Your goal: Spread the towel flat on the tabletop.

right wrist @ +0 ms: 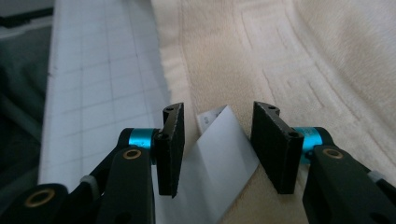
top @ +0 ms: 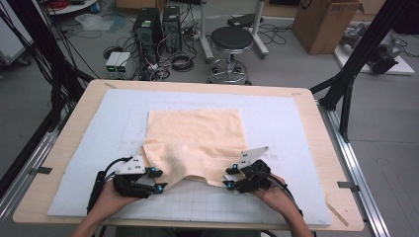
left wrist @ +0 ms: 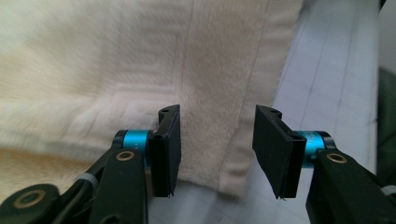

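Cream towel (top: pixel 196 143) near edge hidden behind both tools; label (right wrist: pixel 219 154) cut off.

The right gripper (right wrist: pixel 217 149) holds its two black jaws apart over a cream terry towel (right wrist: pixel 299 60) with a raised key-pattern border. Between the jaws lies the towel's white care label (right wrist: pixel 219 158), touched by neither pad. The towel's hemmed edge runs beside a pale gridded foam mat (right wrist: pixel 102 79).
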Tool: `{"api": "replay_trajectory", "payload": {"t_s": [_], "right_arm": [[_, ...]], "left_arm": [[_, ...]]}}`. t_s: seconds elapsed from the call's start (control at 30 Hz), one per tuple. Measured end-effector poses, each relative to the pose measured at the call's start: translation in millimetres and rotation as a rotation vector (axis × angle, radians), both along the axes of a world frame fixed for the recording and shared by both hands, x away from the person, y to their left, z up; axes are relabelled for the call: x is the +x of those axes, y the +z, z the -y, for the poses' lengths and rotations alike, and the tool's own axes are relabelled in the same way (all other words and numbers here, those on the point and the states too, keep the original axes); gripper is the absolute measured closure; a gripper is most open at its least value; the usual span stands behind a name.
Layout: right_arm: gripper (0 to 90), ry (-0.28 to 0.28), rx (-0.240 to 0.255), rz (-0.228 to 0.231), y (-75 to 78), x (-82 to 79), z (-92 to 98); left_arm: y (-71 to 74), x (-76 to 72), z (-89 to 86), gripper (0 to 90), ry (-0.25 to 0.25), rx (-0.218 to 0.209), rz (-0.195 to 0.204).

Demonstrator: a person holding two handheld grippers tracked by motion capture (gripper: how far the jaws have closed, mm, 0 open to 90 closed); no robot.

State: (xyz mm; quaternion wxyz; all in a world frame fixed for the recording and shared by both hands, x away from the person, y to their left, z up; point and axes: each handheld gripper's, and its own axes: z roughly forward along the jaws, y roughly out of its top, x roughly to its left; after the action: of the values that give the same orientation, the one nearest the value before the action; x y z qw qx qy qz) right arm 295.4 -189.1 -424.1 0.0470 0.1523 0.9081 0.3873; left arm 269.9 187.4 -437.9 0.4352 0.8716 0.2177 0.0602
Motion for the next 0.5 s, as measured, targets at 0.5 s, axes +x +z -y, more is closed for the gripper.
{"api": "replay_trajectory", "payload": {"t_s": [0.5], "right_arm": [[85.7,0.021,-0.003,-0.006,-2.7,1.2,-3.4]], "left_arm": [[-1.3,2.1,2.0,85.6,0.042,0.03,0.032]]}}
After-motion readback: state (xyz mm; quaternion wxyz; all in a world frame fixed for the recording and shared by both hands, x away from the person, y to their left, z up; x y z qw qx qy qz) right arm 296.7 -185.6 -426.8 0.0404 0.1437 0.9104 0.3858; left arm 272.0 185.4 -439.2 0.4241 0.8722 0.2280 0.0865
